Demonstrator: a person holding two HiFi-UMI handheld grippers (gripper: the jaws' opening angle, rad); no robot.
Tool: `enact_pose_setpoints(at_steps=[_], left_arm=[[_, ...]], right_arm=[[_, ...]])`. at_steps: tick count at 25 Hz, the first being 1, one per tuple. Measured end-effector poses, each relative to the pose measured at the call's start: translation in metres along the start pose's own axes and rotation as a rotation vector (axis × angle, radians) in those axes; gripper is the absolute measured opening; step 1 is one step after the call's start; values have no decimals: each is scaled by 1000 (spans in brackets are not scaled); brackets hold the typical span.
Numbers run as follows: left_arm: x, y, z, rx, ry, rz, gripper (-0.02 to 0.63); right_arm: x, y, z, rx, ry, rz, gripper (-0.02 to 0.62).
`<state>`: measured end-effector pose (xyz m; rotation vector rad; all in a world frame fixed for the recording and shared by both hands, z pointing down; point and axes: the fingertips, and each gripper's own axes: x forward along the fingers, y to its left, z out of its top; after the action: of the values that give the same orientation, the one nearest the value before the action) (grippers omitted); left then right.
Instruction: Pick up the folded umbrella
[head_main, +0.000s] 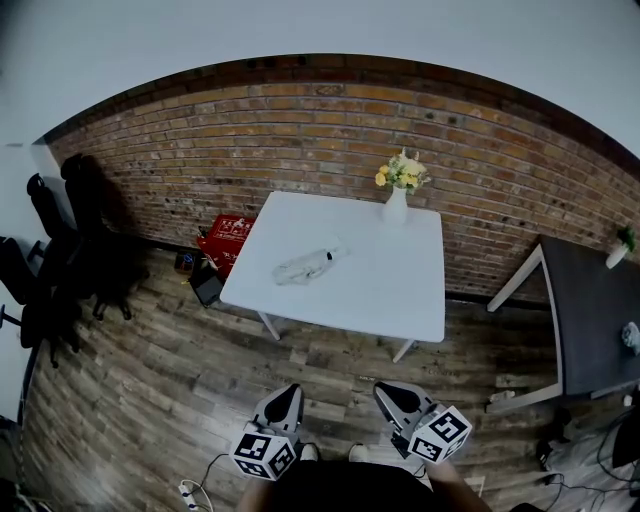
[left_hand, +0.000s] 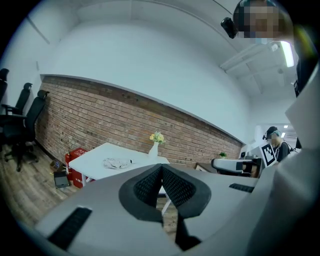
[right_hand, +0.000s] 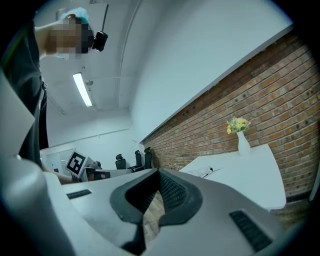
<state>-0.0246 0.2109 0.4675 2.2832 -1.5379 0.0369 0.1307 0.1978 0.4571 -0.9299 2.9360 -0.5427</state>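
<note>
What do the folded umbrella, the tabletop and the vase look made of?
Folded umbrella: pale, wrinkled cloth, probably synthetic; dark tip at one end.
Tabletop: smooth matte white, likely laminate or painted board.
Vase: plain white, perhaps ceramic; too small to be sure.

Brick wall (head_main: 300, 130), wood-plank floor (head_main: 150, 375), white table (head_main: 390, 285), black office chairs (head_main: 60, 250), dark side table (head_main: 595, 310).

White square table (head_main: 390, 290), centre of the head view, on slim legs on a wood-plank floor (head_main: 150, 380). On the top: one folded umbrella (head_main: 303, 266), pale, lying left of centre; one white vase (head_main: 396, 207) of yellow flowers, upright near the far edge. On the floor, left of the table: red crate (head_main: 228, 236).
</note>
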Motion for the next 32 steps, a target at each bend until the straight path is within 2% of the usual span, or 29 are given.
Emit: enact_pose_setpoints(at_steps=[5, 11, 17, 23, 32], left_arm=[[0, -19, -13, -16, 6, 14, 14], [-4, -33, -28, -64, 9, 50, 14], [-4, -41, -24, -41, -3, 70, 14], [1, -33, -25, -11, 10, 90, 14], [28, -4, -18, -25, -1, 86, 14]], right_arm=[[-18, -6, -4, -23, 16, 23, 21], [-39, -14, -13, 2, 27, 50, 21], [-47, -21, -11, 4, 23, 60, 21], [-42, -24, -12, 5, 31, 71, 21], [-24, -46, -13, 20, 40, 39, 21]])
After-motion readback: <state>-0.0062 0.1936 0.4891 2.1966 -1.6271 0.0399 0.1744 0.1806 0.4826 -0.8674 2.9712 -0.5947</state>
